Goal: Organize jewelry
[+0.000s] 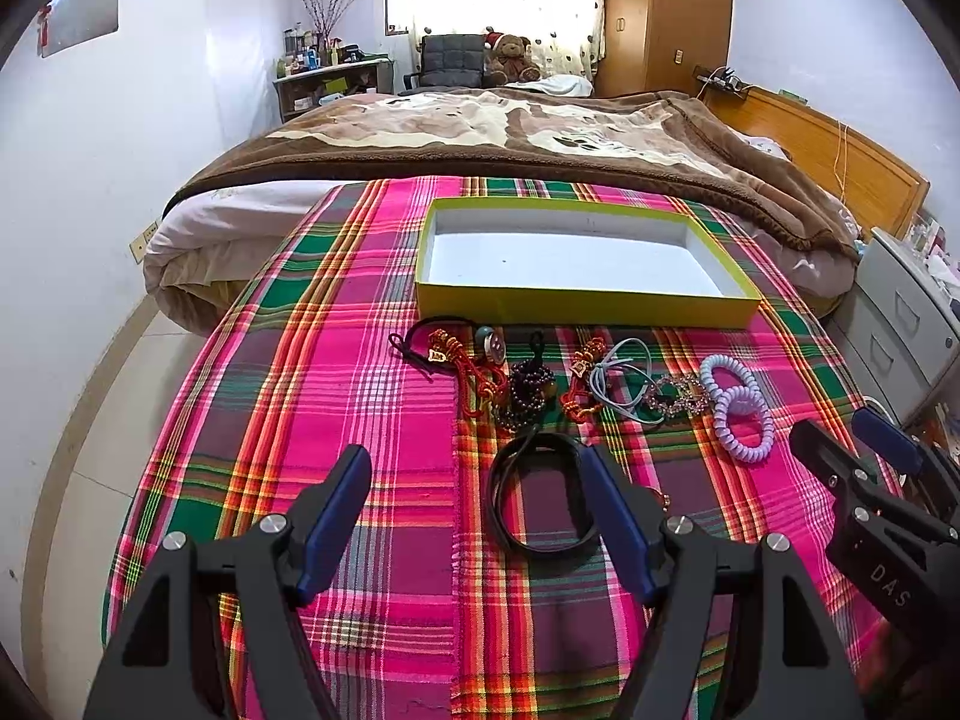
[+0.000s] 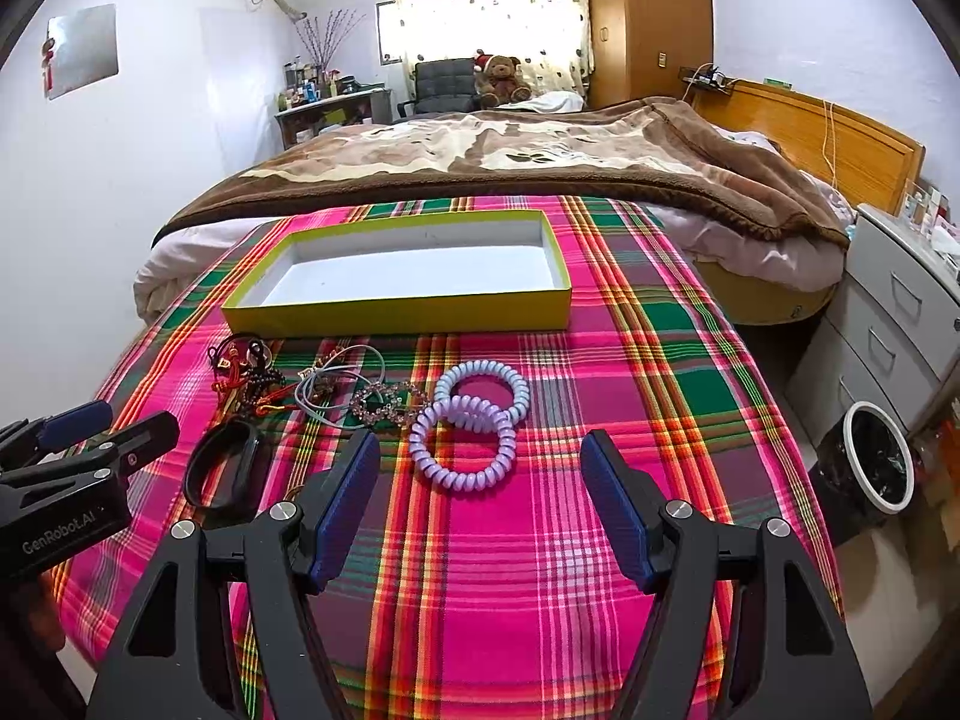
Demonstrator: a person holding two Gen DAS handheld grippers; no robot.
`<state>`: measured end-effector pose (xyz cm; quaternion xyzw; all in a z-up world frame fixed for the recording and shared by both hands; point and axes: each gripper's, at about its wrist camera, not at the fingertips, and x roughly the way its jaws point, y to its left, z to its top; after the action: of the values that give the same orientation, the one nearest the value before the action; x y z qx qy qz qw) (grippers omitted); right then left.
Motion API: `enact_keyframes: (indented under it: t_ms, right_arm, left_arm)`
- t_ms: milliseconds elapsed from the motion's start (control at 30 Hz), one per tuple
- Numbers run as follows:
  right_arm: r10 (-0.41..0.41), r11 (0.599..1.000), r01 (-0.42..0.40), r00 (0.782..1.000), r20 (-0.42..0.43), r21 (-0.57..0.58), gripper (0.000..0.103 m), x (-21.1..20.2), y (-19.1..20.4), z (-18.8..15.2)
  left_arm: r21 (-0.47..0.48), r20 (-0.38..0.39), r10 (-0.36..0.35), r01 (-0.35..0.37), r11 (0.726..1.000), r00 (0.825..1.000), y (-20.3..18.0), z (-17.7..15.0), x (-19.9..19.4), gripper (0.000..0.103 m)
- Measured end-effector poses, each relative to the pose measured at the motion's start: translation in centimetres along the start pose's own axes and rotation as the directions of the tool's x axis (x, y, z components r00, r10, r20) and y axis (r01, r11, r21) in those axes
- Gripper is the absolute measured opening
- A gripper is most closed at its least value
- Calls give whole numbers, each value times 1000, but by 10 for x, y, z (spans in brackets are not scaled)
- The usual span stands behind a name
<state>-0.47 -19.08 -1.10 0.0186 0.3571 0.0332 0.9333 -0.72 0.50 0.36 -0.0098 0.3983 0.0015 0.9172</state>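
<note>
Showing only in the right view, a bin (image 2: 877,461) flanks each spread, empty hand-held gripper (image 2: 480,498)

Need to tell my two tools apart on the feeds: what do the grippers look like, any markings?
Both are matte black angular frames with silver screw heads and dark blue finger pads. The left gripper reads "GenRobot.AI" on its side; the right gripper shows "DAS" lettering. No cables or sleeves visible.

left gripper (image 1: 474,468) jaws wide apart, nothing held | black bracelet (image 1: 540,498) between fingertips, nearer right finger | jewelry row just ahead | yellow-green box (image 1: 576,300) beyond | right gripper (image 1: 852,438) far right
</note>
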Motion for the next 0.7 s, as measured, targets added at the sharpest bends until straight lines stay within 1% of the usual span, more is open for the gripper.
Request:
enact_keyframes:
  t_ms: [700]
  right_arm:
    - [-3,1000,3,1000,1,2,69,-1,0,0]
  left_arm:
    - [5,7,0,0,1000,1000,-3,2,1,74]
